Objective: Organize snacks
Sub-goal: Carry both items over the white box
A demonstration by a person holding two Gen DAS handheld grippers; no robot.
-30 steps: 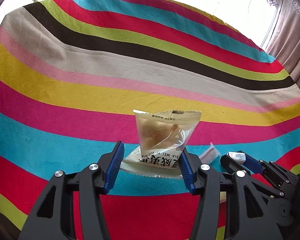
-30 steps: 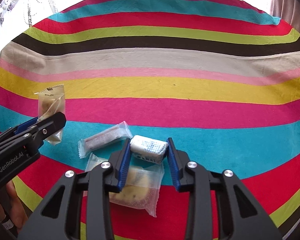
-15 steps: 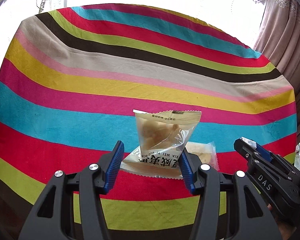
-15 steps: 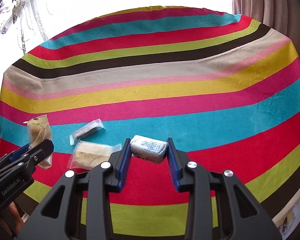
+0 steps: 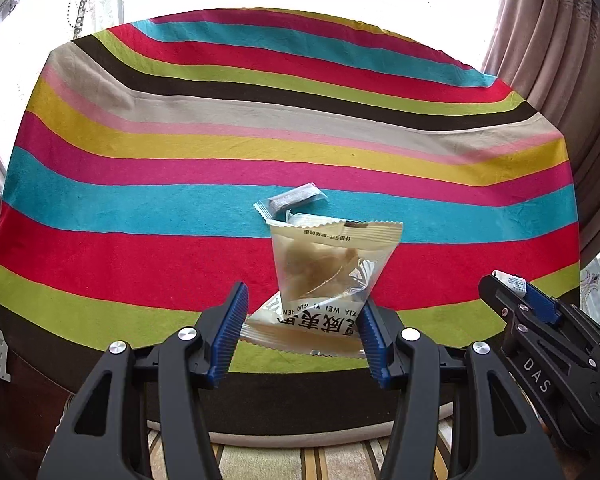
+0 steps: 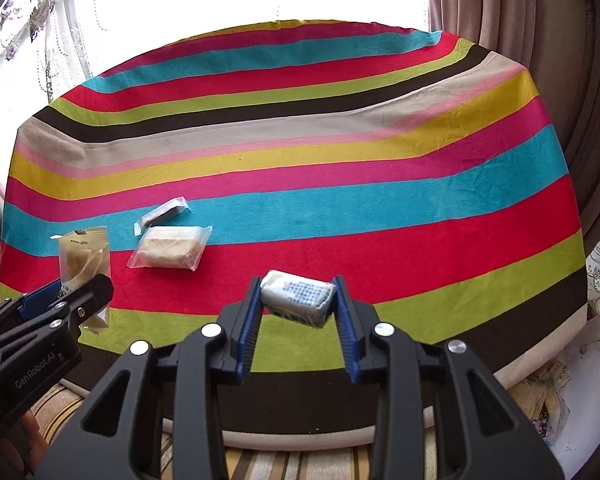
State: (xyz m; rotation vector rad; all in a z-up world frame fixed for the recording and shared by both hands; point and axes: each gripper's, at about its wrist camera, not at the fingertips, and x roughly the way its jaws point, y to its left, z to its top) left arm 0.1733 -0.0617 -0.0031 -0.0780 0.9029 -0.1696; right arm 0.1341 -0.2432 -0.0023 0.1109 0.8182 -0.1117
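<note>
Left wrist view: compared with a second ago, the striped tablecloth [image 5: 140, 216] has dropped away and its near edge now shows, so the left gripper [image 5: 302, 330] has pulled back and up, carrying its load off the pile. Its blue pads are clamped on the lower part of the clear pastry packet [image 5: 328, 276], which stands between them at lower centre. A grey-wrapped bar [image 5: 292, 200] lies just behind it on the teal stripe.

Right wrist view: the same retreat shows here. The right gripper [image 6: 298, 312] grips a white-and-blue candy block [image 6: 298, 298] crosswise between its pads, held clear of the cloth. A clear-wrapped cake [image 6: 172, 246] and the bar remain on the cloth at left. Two snacks look ready for sorting; two are left.
</note>
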